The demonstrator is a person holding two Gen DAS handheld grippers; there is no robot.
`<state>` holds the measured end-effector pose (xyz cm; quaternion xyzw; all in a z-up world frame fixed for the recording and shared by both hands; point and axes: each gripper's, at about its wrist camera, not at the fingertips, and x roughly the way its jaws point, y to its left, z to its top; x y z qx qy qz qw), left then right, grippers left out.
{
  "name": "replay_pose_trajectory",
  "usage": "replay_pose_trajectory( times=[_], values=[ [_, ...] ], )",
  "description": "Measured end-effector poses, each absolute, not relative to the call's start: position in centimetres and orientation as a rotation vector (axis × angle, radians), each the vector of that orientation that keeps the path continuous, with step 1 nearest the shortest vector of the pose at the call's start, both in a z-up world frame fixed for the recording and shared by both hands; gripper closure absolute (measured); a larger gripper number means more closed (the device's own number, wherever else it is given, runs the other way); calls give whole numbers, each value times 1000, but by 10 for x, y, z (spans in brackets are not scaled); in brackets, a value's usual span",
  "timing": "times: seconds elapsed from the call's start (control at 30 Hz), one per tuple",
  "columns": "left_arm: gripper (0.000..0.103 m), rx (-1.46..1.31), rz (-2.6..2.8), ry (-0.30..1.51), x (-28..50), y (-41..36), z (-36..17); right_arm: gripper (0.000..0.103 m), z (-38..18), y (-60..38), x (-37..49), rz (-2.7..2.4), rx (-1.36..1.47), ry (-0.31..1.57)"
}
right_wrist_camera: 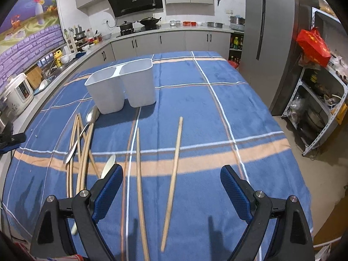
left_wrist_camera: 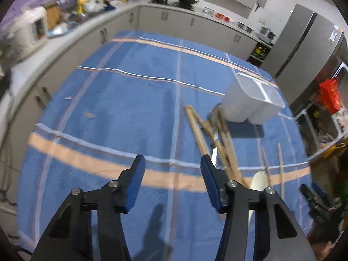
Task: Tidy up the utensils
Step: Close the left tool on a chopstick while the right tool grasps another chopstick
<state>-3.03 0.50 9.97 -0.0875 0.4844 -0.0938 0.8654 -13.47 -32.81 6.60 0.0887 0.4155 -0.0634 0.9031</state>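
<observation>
Two chopsticks (right_wrist_camera: 174, 174) on the cloth between the open right hand-held gripper (right_wrist_camera: 171, 178) jaws

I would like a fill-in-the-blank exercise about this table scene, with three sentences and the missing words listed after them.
1. The white utensil holder has ____ compartments, and both look empty.
2. Two long wooden chopsticks lie apart from the pile on the ____ checked tablecloth.
3. Between the fingers of the right gripper there is ____ held; the left gripper is open too.

Missing words: two; blue; nothing
</observation>
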Motion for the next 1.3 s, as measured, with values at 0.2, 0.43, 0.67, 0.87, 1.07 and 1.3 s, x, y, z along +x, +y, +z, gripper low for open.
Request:
replay_pose_trajectory(
  times=[0.2,0.43,0.67,0.87,1.07,1.3],
  values=[
    [52,-246,-302,1088,31,-29,79,21,51,-346,-94,-139,233,937],
    [52,-248,-356,1188,76,-59,48,35,35,-352,-64,-152,227,1004],
    [76,-272,-377,1286,96,-72,19,39,26,-352,-51,-154,227,1026],
    [91,-259,-376,1314,101,-80,12,46,22,-352,-38,-150,213,1048],
    [94,-257,-386,1294,99,-84,17,55,13,-353,-21,-150,205,1083],
    [98,-233,-407,1244,85,-86,30,56,6,-355,-7,-168,168,1106]
  ],
)
